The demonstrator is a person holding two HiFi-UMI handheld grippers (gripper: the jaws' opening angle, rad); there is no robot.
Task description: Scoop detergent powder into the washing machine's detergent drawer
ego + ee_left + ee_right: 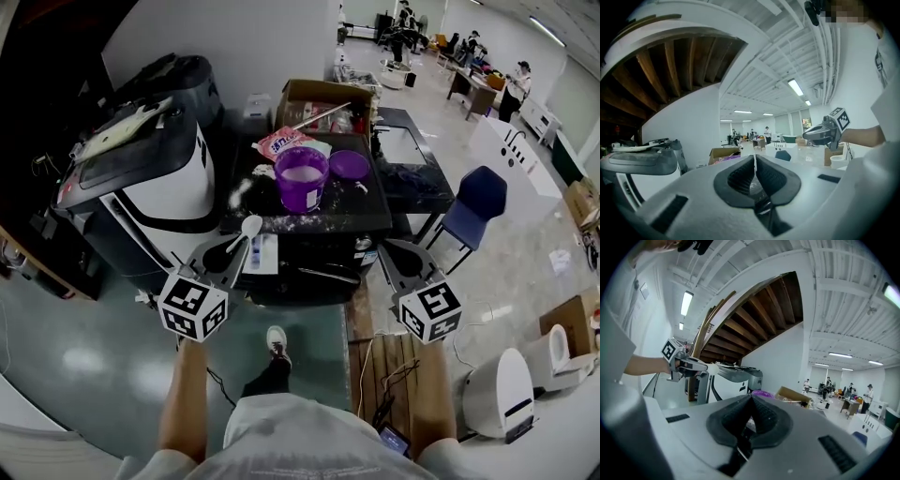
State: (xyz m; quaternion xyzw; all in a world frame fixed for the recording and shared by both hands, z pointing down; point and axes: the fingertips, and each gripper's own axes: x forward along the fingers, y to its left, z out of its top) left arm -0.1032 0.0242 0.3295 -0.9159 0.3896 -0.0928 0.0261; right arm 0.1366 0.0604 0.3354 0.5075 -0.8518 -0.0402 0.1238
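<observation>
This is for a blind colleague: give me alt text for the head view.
A person holds two grippers before a dark table: the left gripper is shut on a white spoon, the right gripper shut and empty. On the table stands an open purple tub of white powder, its lid beside it; a washing machine stands left.

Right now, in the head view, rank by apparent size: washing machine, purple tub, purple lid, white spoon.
1. washing machine
2. purple tub
3. purple lid
4. white spoon, smallest though nearest the camera
</observation>
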